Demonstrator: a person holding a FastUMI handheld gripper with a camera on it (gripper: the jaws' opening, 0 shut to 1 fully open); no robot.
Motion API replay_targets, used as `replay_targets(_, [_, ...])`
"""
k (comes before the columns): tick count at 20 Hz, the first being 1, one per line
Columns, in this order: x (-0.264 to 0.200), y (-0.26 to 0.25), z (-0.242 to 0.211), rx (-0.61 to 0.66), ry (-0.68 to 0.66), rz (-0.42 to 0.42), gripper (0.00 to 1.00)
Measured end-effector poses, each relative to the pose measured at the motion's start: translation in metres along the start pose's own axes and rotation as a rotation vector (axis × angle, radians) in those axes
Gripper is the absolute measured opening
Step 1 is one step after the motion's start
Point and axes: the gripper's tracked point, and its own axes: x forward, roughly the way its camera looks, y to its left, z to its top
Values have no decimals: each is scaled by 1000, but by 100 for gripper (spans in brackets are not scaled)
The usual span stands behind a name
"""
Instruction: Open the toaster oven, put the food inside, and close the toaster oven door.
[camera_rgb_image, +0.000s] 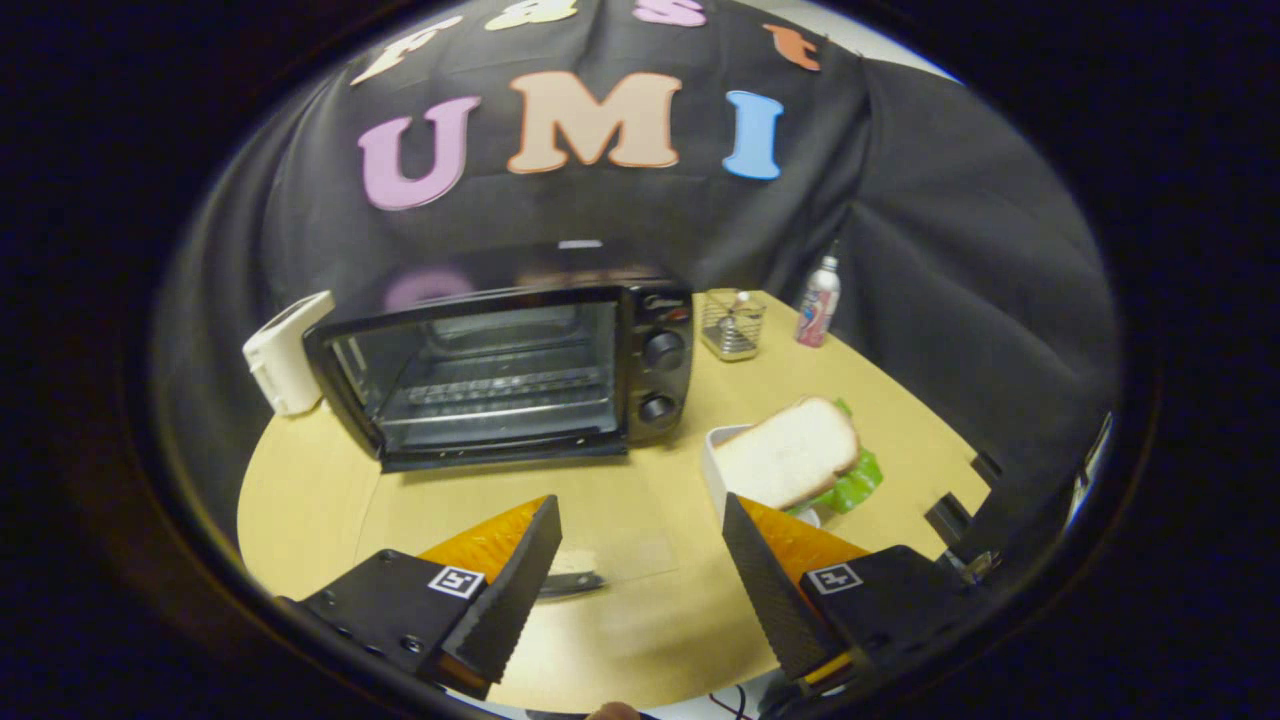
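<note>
step: toaster oven (500, 370) door seen lowered; sandwich (790, 455) not yet taken
gripper (640, 520): released, empty
next: sandwich at 2 o'clock to be grasped

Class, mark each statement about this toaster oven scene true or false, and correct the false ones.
1. The toaster oven door is open. False: it is shut.
2. The claw is open, holding nothing. True.
3. The sandwich lies on top of the oven. False: it sits in a white dish on the table, right of the oven.
4. A wire basket stands beyond the oven's knobs. True.
5. A bottle stands beside the basket. True.
</note>
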Motion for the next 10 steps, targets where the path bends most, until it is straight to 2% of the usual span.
replay_targets(6, [20,-77,22,157,-41,-159,100])
replay_targets(10, [35,-120,26,285,-59,-218,99])
